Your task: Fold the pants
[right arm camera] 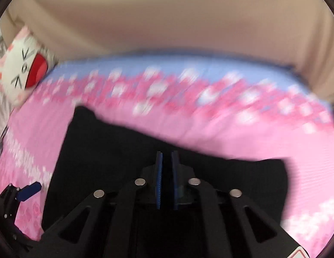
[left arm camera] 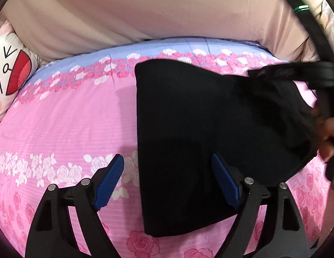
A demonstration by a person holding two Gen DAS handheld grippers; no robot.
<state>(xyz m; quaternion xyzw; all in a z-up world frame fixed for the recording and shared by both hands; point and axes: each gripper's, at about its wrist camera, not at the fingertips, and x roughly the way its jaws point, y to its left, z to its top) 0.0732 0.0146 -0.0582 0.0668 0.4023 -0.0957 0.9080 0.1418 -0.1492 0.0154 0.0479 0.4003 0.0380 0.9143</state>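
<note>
Pink rose bedsheet (left arm camera: 59, 118), beige curtain behind. Left claw (left arm camera: 167, 172) spread apart, nothing gripped, straddling the left edge of the folded black pants (left arm camera: 188, 118). Right claw (right arm camera: 166, 172) pinched together over them; a fold between its pads can't be made out.

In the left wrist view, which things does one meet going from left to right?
Cartoon-face pillow → left finger pad of the left gripper → black pants → person's hand at the right edge.
</note>
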